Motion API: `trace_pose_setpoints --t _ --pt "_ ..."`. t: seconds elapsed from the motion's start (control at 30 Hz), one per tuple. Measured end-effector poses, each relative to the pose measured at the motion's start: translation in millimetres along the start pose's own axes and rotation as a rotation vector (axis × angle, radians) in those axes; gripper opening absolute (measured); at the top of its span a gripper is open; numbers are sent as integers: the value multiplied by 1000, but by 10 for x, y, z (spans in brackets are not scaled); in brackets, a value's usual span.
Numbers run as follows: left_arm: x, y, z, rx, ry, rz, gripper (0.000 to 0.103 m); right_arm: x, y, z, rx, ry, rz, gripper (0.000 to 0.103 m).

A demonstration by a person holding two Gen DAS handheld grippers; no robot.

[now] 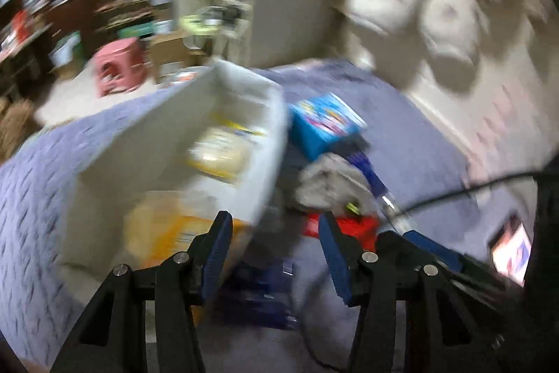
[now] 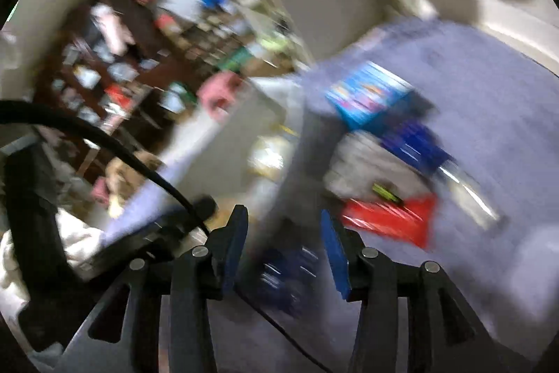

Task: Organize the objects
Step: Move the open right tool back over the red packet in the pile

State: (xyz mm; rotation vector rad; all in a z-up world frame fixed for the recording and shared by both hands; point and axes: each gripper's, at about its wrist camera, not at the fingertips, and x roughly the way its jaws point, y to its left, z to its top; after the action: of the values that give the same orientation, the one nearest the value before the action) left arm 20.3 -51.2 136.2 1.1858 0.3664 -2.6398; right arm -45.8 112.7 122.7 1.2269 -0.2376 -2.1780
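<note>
Partly done: two yellowish packs lie in the white bin point(image 1: 174, 142). At its 3 o'clock, on the bed point(image 1: 436, 163), a blue box point(image 1: 325, 124), grey cloth point(image 1: 328, 184) and red pack point(image 1: 349, 226) remain. Both jaws are seen open, empty.

Each camera sits just behind its own gripper and looks forward and down along the two fingers, close above a bed with a lilac cover point(image 1: 419, 142). Ahead of the left gripper point(image 1: 276, 226) lie a white bin point(image 1: 167, 128) and a blue box point(image 1: 325, 124). The right gripper point(image 2: 284, 222) faces the same blue box point(image 2: 370, 97) and a red packet point(image 2: 387, 219), so both views, blurred, share this pile.
</note>
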Motion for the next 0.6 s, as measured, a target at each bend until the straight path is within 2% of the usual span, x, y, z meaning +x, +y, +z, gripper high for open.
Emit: trace_pose_setpoints --t 0.13,0.2,0.47,0.53,0.6 --pt "197 -284 -68 91 64 -9 49 82 -436 -13 102 -3 -104 45" --pt "361 -343 -120 96 120 -55 48 185 -517 -12 131 11 -121 45" --pt "915 -497 -390 153 272 -74 49 491 -690 -28 106 35 -221 43" --pt "1086 -527 -473 163 309 -49 50 606 -786 -60 114 17 -251 43" --pt "1249 -530 -556 174 342 6 52 724 -886 -104 146 28 -228 43"
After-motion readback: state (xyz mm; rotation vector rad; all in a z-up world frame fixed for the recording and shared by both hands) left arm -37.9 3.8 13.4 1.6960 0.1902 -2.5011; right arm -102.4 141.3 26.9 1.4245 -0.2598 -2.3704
